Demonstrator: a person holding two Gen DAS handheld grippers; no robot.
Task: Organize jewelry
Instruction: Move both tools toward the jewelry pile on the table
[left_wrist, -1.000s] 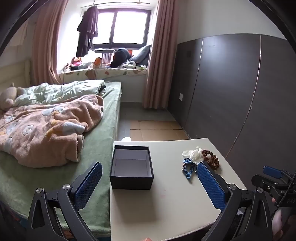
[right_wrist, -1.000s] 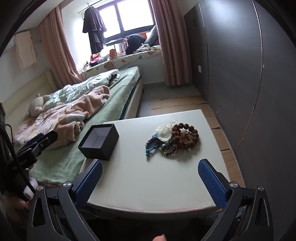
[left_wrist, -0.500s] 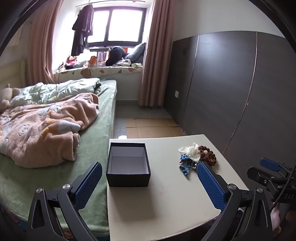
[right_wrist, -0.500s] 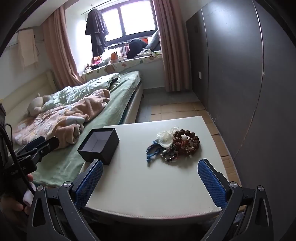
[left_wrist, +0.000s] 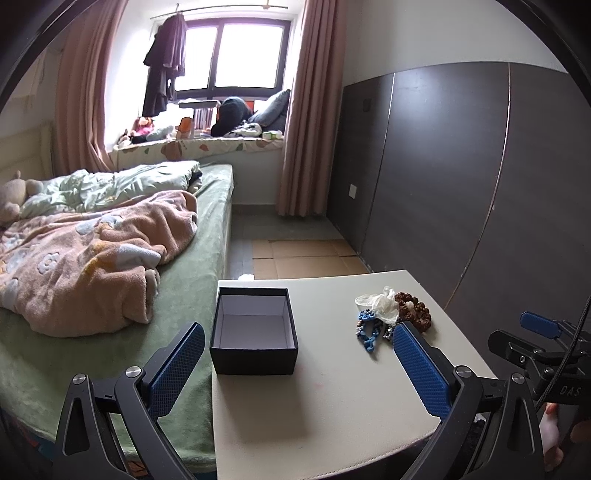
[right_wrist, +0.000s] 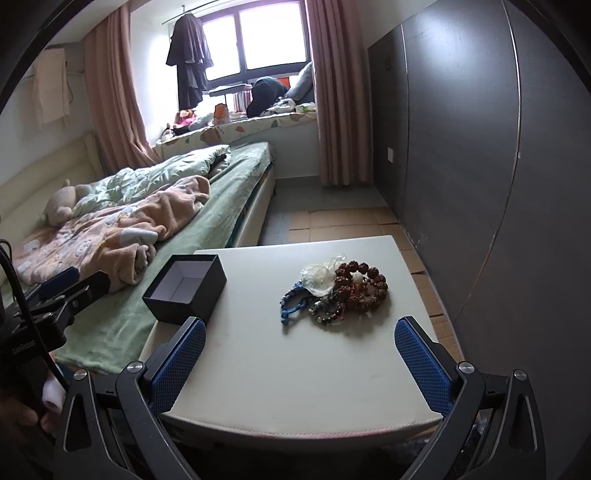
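An open, empty black box with a pale lining stands at the left side of a small cream table. A pile of jewelry lies at the table's right: a brown bead bracelet, a blue bracelet, a dark bead bracelet and a clear plastic bag. My left gripper is open and empty, held before the table's near edge, facing the box. My right gripper is open and empty, short of the jewelry.
A bed with a green sheet and peach blanket adjoins the table's left side. A dark panelled wall runs along the right. Cardboard sheets lie on the floor beyond the table.
Both grippers have shifted slightly; the box and jewelry sit a little lower and nearer in the views. Nothing on the table has moved. Both stay open.
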